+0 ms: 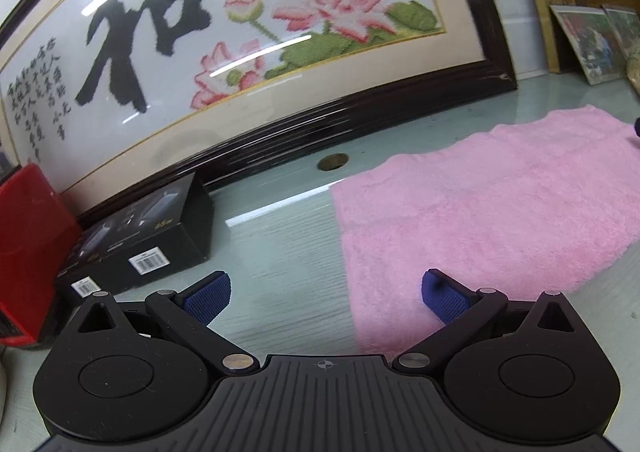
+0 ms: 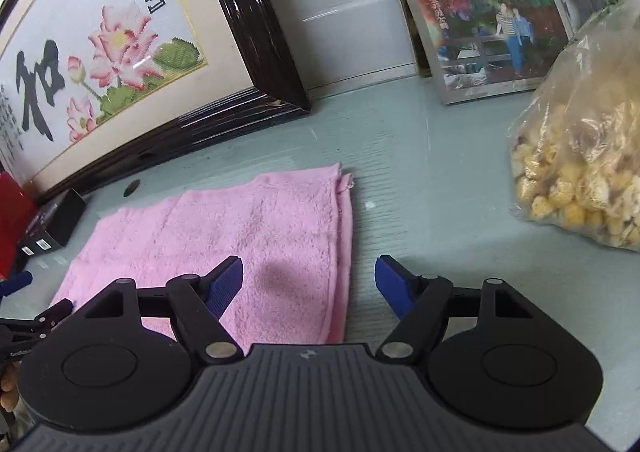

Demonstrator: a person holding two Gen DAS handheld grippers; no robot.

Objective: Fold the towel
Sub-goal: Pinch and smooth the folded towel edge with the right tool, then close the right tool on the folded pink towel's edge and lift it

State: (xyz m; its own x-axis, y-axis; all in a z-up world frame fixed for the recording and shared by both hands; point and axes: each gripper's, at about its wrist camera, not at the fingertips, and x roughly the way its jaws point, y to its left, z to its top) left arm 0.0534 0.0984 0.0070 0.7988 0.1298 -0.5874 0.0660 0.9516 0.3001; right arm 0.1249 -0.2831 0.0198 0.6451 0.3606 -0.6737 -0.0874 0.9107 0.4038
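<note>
The pink towel (image 2: pixel 224 248) lies flat on the pale counter (image 2: pixel 420 187), already doubled, with its layered edges at the right side. It looks soft, light and limp, so I judge a pinch at a corner through all layers is best. The left hand-held gripper (image 1: pixel 325 294) and the right hand-held gripper (image 2: pixel 309 284) both stand released above it, grasping nothing.

Home: framed embroidery (image 1: pixel 240 39), family photo (image 2: pixel 488 31)

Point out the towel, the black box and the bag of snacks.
towel (image 2: pixel 240 236): right wrist view, middle of the top layer.
black box (image 1: pixel 148 236): left wrist view, its top face.
bag (image 2: pixel 580 155): right wrist view, clear plastic side over the yellow pieces.
</note>
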